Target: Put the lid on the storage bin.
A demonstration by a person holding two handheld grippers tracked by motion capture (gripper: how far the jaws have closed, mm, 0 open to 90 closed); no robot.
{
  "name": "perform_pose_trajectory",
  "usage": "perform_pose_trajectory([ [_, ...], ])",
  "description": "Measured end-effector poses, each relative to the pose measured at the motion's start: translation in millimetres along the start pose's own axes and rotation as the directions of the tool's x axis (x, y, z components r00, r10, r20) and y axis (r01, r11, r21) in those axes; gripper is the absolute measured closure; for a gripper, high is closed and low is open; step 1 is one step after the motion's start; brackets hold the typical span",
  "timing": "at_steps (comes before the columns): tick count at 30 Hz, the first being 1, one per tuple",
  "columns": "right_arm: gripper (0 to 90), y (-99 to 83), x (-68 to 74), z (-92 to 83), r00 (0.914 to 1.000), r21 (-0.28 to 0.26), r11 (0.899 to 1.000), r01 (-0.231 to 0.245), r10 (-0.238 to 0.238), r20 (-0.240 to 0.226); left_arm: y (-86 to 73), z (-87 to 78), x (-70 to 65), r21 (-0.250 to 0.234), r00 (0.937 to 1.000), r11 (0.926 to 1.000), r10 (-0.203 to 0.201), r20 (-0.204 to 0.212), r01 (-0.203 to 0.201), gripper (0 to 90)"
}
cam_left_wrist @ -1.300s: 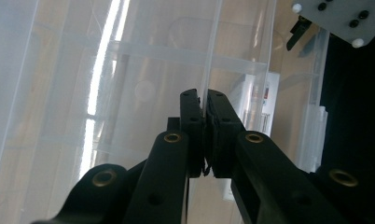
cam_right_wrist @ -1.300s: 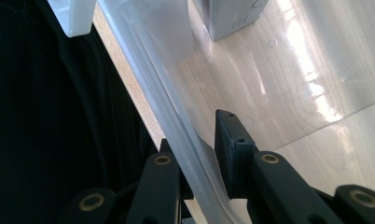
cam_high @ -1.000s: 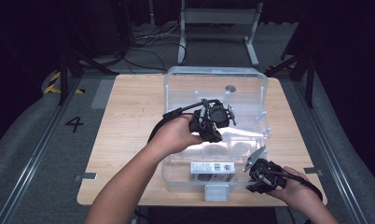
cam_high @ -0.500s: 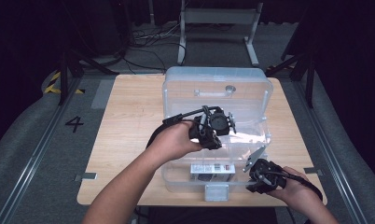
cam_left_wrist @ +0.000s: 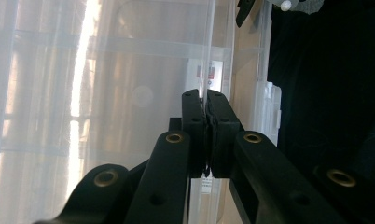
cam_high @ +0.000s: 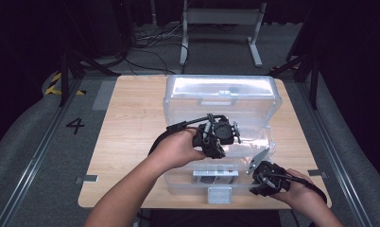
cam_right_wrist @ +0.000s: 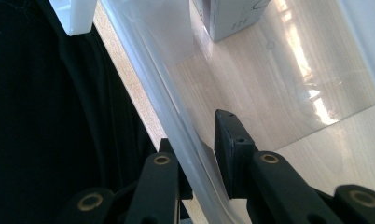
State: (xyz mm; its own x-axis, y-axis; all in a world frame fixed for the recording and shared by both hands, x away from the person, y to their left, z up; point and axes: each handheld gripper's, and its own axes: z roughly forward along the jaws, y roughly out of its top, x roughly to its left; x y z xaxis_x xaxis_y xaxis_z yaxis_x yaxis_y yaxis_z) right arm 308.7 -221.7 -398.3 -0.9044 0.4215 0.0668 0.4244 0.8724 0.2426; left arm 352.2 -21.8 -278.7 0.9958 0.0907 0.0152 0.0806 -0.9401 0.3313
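A clear plastic storage bin (cam_high: 183, 187) stands on the wooden table (cam_high: 131, 123), its hinged lid (cam_high: 254, 101) raised at the back. My left gripper (cam_high: 215, 147) hangs over the middle of the bin, and in the left gripper view it (cam_left_wrist: 205, 95) is shut on a thin clear edge of the lid (cam_left_wrist: 207, 51). My right gripper (cam_high: 255, 165) sits at the bin's front right corner. In the right gripper view it (cam_right_wrist: 197, 135) is shut on the bin's rim (cam_right_wrist: 143, 79), which hides most of one jaw.
A small labelled box (cam_high: 215, 174) lies on the bin's floor near the front wall; the same box (cam_right_wrist: 232, 18) shows through the clear plastic. A white latch (cam_high: 220, 194) hangs on the bin's front. Bare tabletop lies left of the bin; metal stands rise behind the table.
My left gripper has come a little toward the near side with the lid's edge in it, and the lid has swung with it. The right gripper has kept still on the rim.
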Motion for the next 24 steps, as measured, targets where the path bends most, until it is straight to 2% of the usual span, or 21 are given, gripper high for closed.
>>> perform_pose_trajectory([
  [5, 78.0, -0.2, 0.5, -0.1, 1.0, -0.002, 1.0, 0.003, -0.003, 0.004, -2.4, 0.7, -0.2, -0.009, 0.9999, 0.9999, -0.01, 0.007, 0.01, 87.1],
  [13, 74.5, 1.4, 5.3, 0.6, 0.9991, 0.007, 1.0, 0.013, -0.014, 0.04, -3.0, 0.8, -0.3, -0.006, 0.9999, 1.0, -0.005, 0.009, 0.006, 87.1],
  [14, 70.7, 2.2, 6.9, 0.7, 0.999, 0.008, 1.0, 0.024, -0.024, 0.037, -3.7, 0.7, -0.5, -0.006, 0.9999, 0.9999, -0.011, 0.011, 0.011, 87.0],
  [18, 67.3, 3.7, 8.6, 0.8, 0.9993, 0.014, 1.0, 0.027, -0.027, 0.027, -4.4, 0.5, -0.1, -0.009, 0.9999, 0.9999, -0.01, 0.012, 0.01, 87.0],
  [24, 66.9, 4.6, 9.3, -1.5, 0.9992, 0.021, 0.999, 0.032, -0.032, 0.023, -4.6, 0.2, 1.1, -0.012, 0.9998, 0.9998, -0.013, 0.016, 0.013, 87.0],
])
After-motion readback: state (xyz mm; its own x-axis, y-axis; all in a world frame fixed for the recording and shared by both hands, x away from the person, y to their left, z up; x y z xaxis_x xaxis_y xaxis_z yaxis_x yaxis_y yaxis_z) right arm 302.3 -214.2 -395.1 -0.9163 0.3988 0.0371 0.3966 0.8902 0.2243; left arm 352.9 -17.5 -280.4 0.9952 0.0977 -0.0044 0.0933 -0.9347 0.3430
